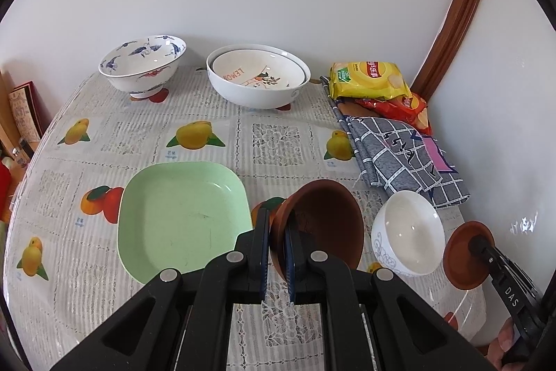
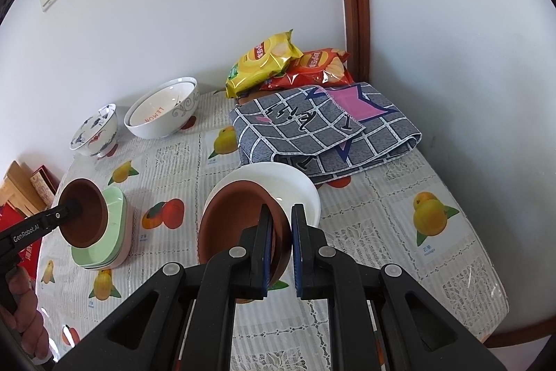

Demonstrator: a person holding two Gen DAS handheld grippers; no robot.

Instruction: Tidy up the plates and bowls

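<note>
My left gripper (image 1: 277, 232) is shut on the rim of a brown bowl (image 1: 326, 221), held tilted above the table just right of the green square plate (image 1: 180, 214). My right gripper (image 2: 280, 228) is shut on the rim of a second brown bowl (image 2: 232, 225), held in front of and partly over a white bowl (image 2: 292, 183). The left view shows that brown bowl (image 1: 465, 258) right of the white bowl (image 1: 408, 232). The right view shows the green plate stack (image 2: 116, 232) behind the left-held bowl (image 2: 85, 218).
A blue-patterned bowl (image 1: 142, 65) and a large white bowl holding a lemon-print bowl (image 1: 259, 79) stand by the far wall. Chip bags (image 1: 368, 79) and a folded checked cloth (image 1: 406, 159) lie at the right. Boxes (image 1: 24, 113) sit beyond the left table edge.
</note>
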